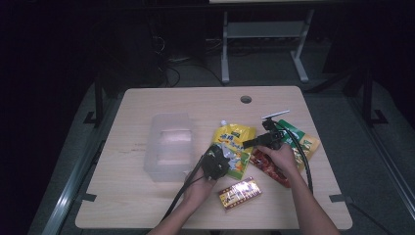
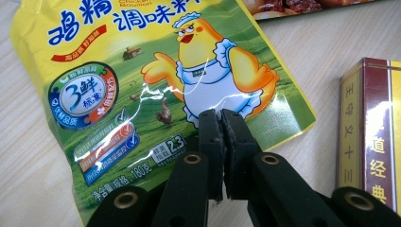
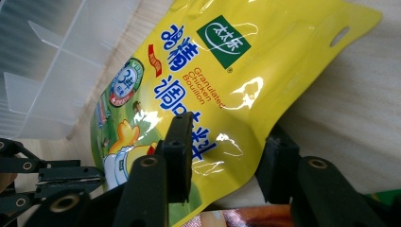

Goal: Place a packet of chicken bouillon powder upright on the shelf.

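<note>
Black jaws of the left gripper (image 2: 221, 124) are pinched tight on the lower edge of the yellow chicken-bouillon pouch (image 2: 156, 80). Opposite, the right gripper (image 3: 227, 151) straddles the pouch's side edge, one jaw over the pouch's face and one off its edge, not pressing. Just beside the pouch stands a clear plastic divided box (image 1: 169, 145), nothing visible inside. A red-and-gold carton (image 1: 239, 193) and a red snack packet (image 1: 266, 167) lie close by; bare tabletop (image 1: 195, 100) stretches beyond.
</note>
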